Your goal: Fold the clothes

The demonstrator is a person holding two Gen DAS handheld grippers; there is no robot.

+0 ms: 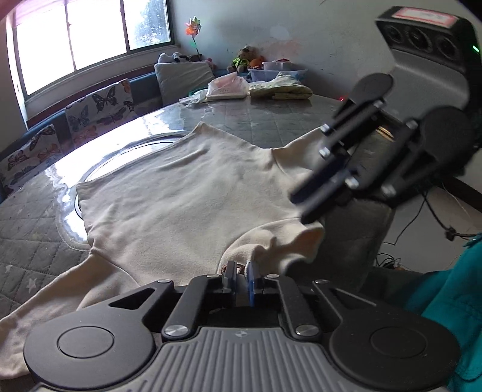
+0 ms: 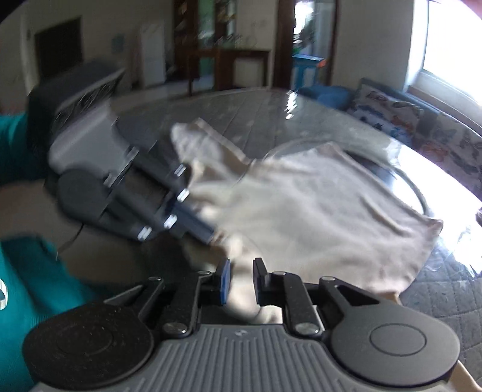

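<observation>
Lying spread across the desk (image 1: pixel 271 120), a cream shirt (image 1: pixel 186 193) covers much of the near half, its body flat and one sleeve (image 1: pixel 60 289) trailing toward 8 o'clock in the left wrist view. Its far edge overlaps a round glass insert (image 1: pixel 126 150) set into the quilted grey desk cover. At the 6 o'clock edge of that view the left gripper (image 1: pixel 241 279) is closed on a bunched fold of the shirt near the collar, the cloth pinched between its blue pads. The right gripper (image 1: pixel 304 208) reaches in from 3 o'clock, its fingers over the shirt's other sleeve (image 1: pixel 301 153); from this side I cannot tell how its jaws stand.

The right wrist view is blurred, but the right gripper (image 2: pixel 241 280) shows its jaws apart with cream cloth (image 2: pixel 316 217) lying between and beneath them, not clamped. The left gripper (image 2: pixel 211 235) comes in from 9 o'clock there, its tip against the shirt.

Farther out, at 12 o'clock in the left wrist view, a pale stack (image 1: pixel 226 89) and a yellow-green folded pile (image 1: pixel 280 89) sit on the desk's far rim. Beyond them are butterfly-print cushions (image 1: pixel 99 111), a teddy bear (image 1: pixel 242 58), a pinwheel (image 1: pixel 194 28) and a bright window (image 1: pixel 90 33). A teal sleeve (image 1: pixel 452 301) shows at 4 o'clock.
</observation>
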